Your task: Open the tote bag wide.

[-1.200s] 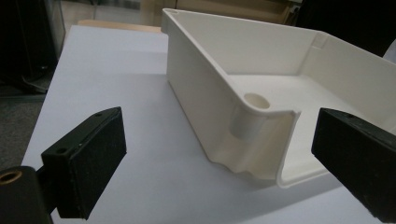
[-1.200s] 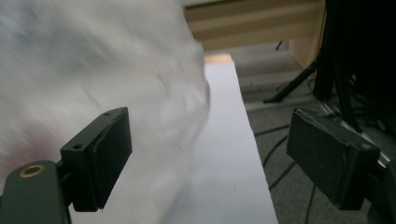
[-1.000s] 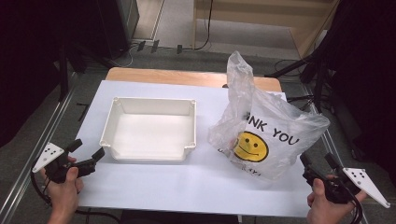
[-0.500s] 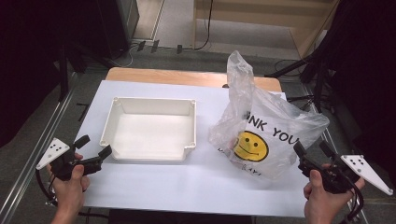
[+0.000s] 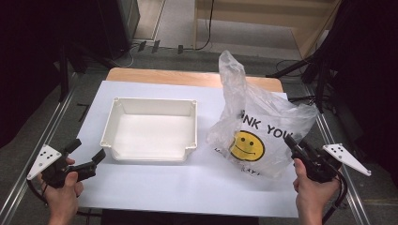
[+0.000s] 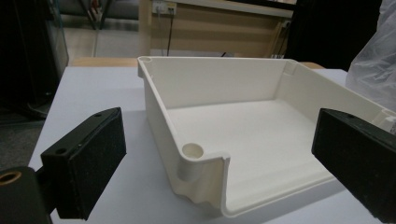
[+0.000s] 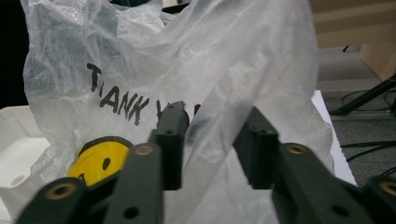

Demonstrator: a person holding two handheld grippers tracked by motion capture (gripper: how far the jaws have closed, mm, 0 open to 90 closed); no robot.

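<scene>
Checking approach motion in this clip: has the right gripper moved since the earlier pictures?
Yes. In the high view the right gripper has gone forward and leftward from the table's near right corner, up against the plastic bag, jaws apart.

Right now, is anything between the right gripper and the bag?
Nothing visible. The right gripper is at the bag's near right side, jaws apart with a fold of plastic between them. The tray sits off to the bag's left.
</scene>
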